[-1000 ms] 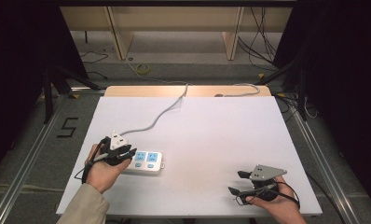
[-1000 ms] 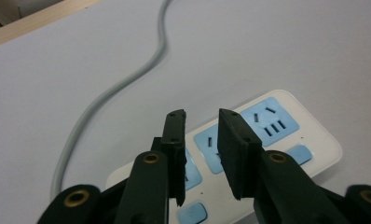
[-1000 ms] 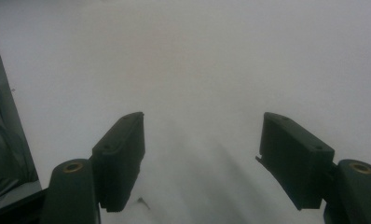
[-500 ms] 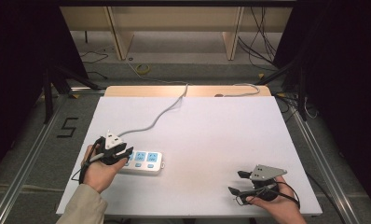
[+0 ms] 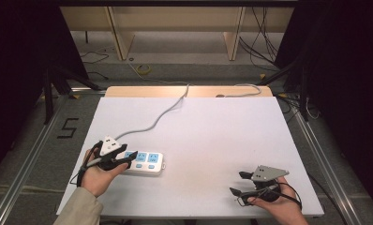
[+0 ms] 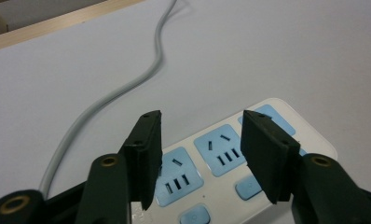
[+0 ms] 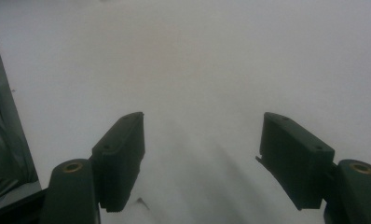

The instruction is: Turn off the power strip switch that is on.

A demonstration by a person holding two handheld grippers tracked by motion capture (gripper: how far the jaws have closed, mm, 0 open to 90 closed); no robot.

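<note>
1. The power strip (image 5: pixel 145 162) lies flat on the white table (image 5: pixel 222 140), near its left front corner, sockets up. Its grey cord (image 5: pixel 156 121) snakes away from the strip's left end to the table's far edge and over it.

2. I judge the strip a rigid plastic body of moderate weight with a smooth, somewhat slippery casing. The cord is limp but will drag and tug at one end if I move the strip.

3. The best hold, I think, is across the two long sides near the middle, clear of the socket faces and the switches (image 6: pixel 195 215). Gripping at the cord end would let the free end swing.

4. My left gripper (image 5: pixel 128 157) hovers over the strip's left end. Its jaws have just been opening and now stand well apart. In the left gripper view the sockets (image 6: pixel 176 177) show between the jaws, but the pads press on nothing, so I hold nothing.

5. My right gripper (image 5: pixel 238 183) rests near the front right of the table, well apart from the strip, jaws spread wide over bare tabletop and empty.

6. The strip sits close to the left edge and fairly near the front edge. To the right and toward the far side there is broad open room, with only the cord crossing it.
</note>
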